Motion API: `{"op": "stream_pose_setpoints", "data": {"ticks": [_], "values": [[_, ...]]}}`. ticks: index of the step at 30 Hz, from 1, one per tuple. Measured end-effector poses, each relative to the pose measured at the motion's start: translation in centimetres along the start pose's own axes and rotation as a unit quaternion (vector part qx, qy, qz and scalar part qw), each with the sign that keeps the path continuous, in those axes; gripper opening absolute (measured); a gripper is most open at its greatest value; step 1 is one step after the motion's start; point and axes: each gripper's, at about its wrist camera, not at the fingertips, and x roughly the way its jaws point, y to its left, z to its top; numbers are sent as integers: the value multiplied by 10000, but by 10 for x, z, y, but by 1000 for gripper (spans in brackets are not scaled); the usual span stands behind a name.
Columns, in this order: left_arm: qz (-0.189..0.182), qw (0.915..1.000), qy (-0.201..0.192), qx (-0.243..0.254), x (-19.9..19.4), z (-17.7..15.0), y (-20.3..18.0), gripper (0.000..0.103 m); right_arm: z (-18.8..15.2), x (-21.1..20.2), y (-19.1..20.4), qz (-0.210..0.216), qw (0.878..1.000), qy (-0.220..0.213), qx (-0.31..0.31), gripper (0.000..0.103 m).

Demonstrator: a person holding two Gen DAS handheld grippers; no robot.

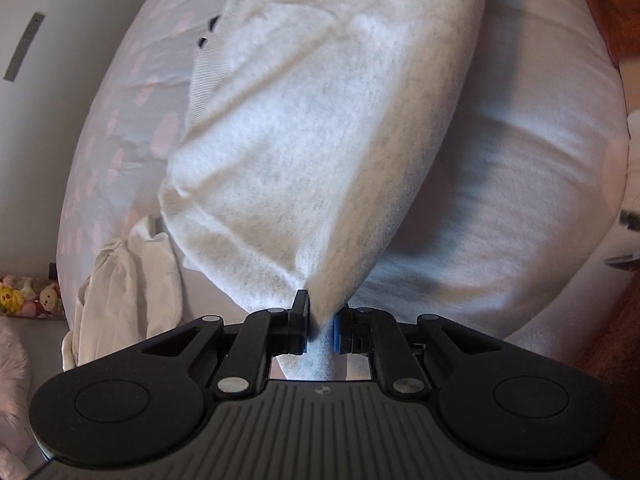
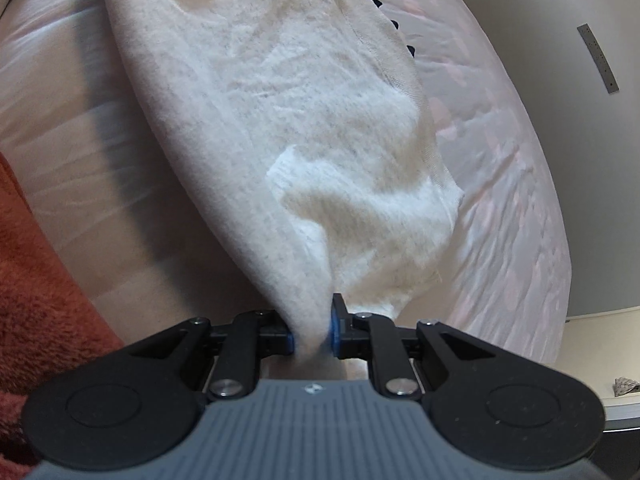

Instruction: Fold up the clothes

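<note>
A pale bed sheet printed with faint pink dots (image 1: 120, 128) fills most of both views, curving from the upper left of the left wrist view to its lower right, and from the upper right to the lower right in the right wrist view (image 2: 512, 208). Across the sheet lies the fuzzy cream-white knitted garment (image 1: 304, 128), a broad band of soft cloth running from the top centre of each frame down to the bottom centre, with a ribbed edge and small dark marks beside it near the top (image 2: 276, 112). In the right wrist view a rust-orange fleecy blanket (image 2: 44, 280) covers the lower left corner, and the same orange shows at the upper right of the left wrist view. A crumpled cream cloth (image 1: 124, 280) sits at the lower left of the left wrist view, just beside the knitted garment. The black left gripper (image 1: 319, 320) is at the bottom centre, its jaws pinched together on a gathered corner of the garment. The black right gripper (image 2: 311, 334) likewise clamps a bunched corner between its blue-padded fingers (image 2: 333, 332). A small cluster of colourful plush toys (image 1: 24, 296) peeks in at the left edge.
</note>
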Motion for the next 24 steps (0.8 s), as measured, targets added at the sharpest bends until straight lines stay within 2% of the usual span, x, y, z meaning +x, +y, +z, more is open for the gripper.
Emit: {"op": "stream_pose_setpoints", "data": {"ticks": [4, 6, 9, 11, 16, 18, 21, 24], "values": [[-101, 9997, 192, 74, 9, 5, -2, 10, 2, 5, -1, 49, 10000, 54, -9, 19], [-130, 9996, 240, 35, 9, 6, -1, 11, 3, 6, -4, 61, 10000, 77, -9, 24], [-196, 9992, 340, -23, 5, 4, 2, 22, 2, 0, -8, 152, 9998, 90, -56, 32], [-286, 9987, 409, -57, -1, -1, 7, 25, 1, -7, -15, 297, 9994, 116, -125, 37], [-558, 9974, 139, -444, -33, -15, 33, 33, -3, -28, -39, 851, 9959, 300, -102, 46], [-621, 9954, -88, -719, -48, -19, 45, 41, -8, -36, -52, 1050, 9938, 326, 163, 50], [-841, 9851, -496, -1413, -66, -21, 69, 42, -18, -44, -79, 1426, 9853, 262, 908, 56], [-1133, 9625, -1037, -2237, -75, -19, 95, 45, -32, -47, -112, 1616, 9651, -77, 2059, 58]]}}
